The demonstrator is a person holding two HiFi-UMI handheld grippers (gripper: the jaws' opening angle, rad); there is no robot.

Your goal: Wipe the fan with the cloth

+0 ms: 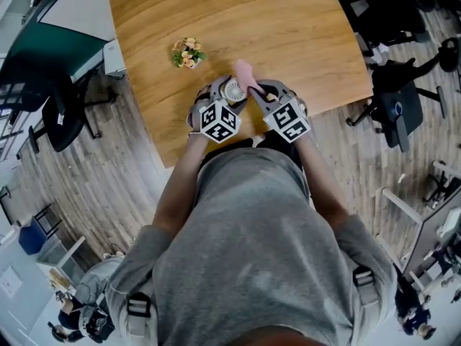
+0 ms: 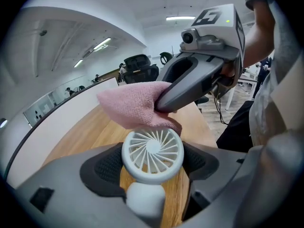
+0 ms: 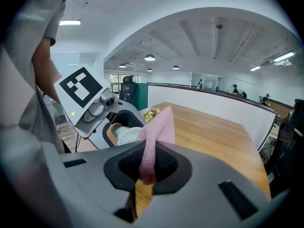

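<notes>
Small pot on the wooden table holds flowers. Left gripper clamps the white fan above the table's near edge, handle running back toward its camera, grille facing it. Right gripper pinches the pink cloth, which touches the fan's far rim.

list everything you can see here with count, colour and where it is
fan: one, white, held in the left gripper
cloth: one, pink, held in the right gripper, lying against the fan's upper rim
potted flowers: one, peach and green, on the table
table: one, light wood, top of the head view
office chairs: at least three, black, around the table
left gripper: one, grey, shut on the fan
right gripper: one, grey, shut on the cloth
person's shirt: one, grey, bottom of the head view
</notes>
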